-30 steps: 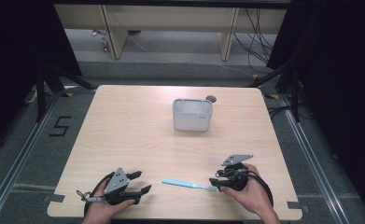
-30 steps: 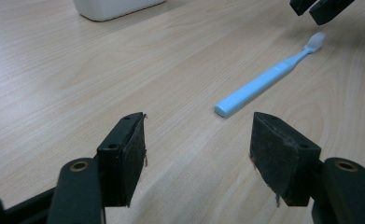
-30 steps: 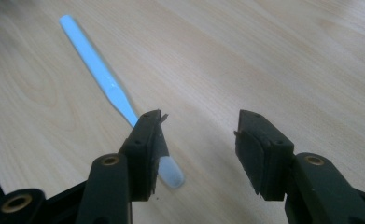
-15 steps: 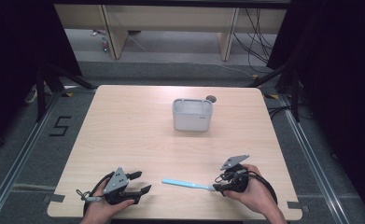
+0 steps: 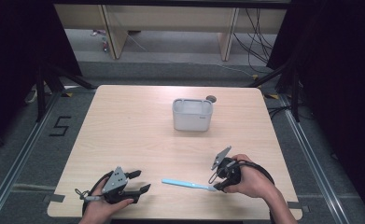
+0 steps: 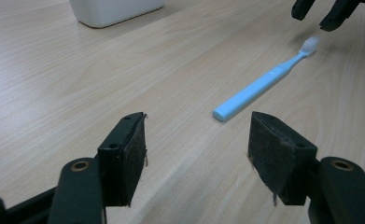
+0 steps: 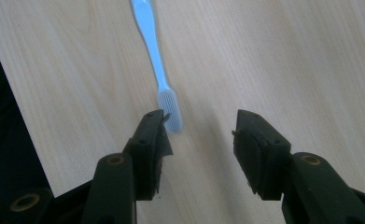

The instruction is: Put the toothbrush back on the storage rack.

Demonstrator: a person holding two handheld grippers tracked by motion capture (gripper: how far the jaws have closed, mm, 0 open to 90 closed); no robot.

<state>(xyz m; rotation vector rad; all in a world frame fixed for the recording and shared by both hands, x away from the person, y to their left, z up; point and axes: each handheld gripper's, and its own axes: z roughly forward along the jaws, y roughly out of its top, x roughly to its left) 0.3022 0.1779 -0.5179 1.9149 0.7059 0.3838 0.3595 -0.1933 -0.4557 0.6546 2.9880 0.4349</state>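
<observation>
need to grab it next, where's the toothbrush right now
In the high view the blue toothbrush lies flat on the table near its front edge, between the two grippers, its bristle end just by the open right gripper.

A small dark object [image 5: 211,98] sits behind the white container's [image 5: 192,115] far right corner, too small to identify.

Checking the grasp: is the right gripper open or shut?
Open. The right gripper shows a clear gap between its jaws, with the toothbrush head beside one jaw, ungripped.
</observation>
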